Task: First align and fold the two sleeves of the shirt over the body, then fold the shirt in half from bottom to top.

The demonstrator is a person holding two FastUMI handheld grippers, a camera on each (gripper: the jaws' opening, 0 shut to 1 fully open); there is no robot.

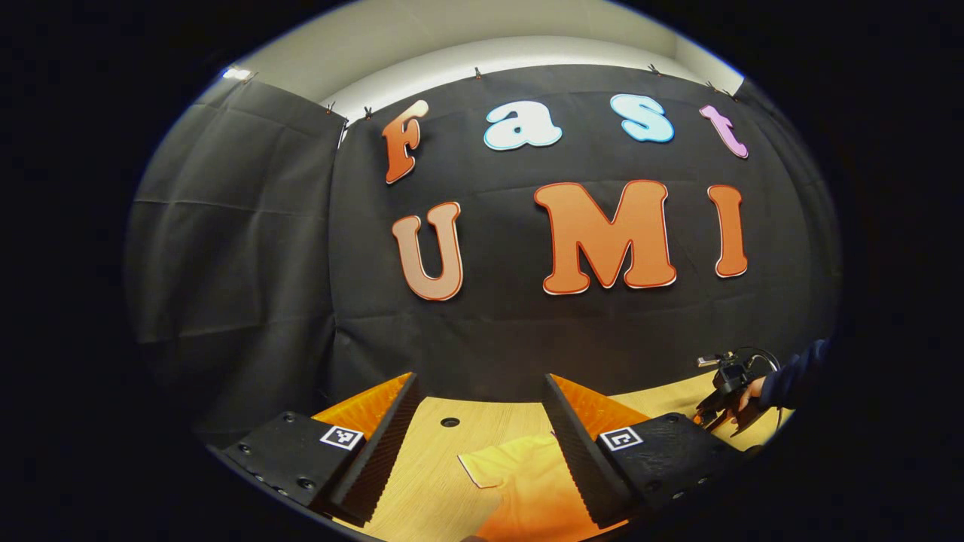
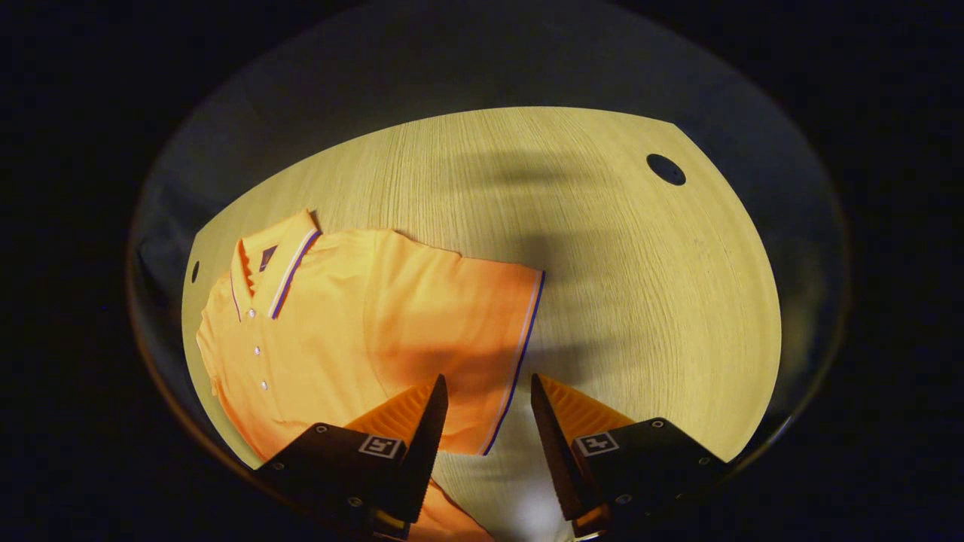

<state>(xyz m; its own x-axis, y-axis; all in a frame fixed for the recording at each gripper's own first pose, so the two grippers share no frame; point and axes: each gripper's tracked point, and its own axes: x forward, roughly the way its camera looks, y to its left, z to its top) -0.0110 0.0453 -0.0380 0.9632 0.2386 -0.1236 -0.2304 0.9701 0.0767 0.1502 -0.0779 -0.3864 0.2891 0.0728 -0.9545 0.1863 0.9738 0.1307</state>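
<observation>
Clearly, the left gripper (image 1: 478,421) is standing wide open and is holding nothing; it is pointing almost level toward the booth's black wall (image 1: 226,248), low over the table (image 1: 429,467), with a sleeve edge of the orange shirt (image 1: 527,482) lying under the gap and beside its right finger. The right gripper (image 2: 486,406) is also standing open (a little less wide) with nothing between its fingers, and it is looking down on the table (image 2: 602,248) from above. The shirt (image 2: 361,331) is lying flat there, collar (image 2: 279,263) toward the left of the right gripper view, and the striped sleeve hem (image 2: 520,354) is running down just under the gap. In the left gripper view, far at the right, a hand (image 1: 753,391) in a dark sleeve (image 1: 798,369) is holding the other gripper (image 1: 715,410) over the table.
</observation>
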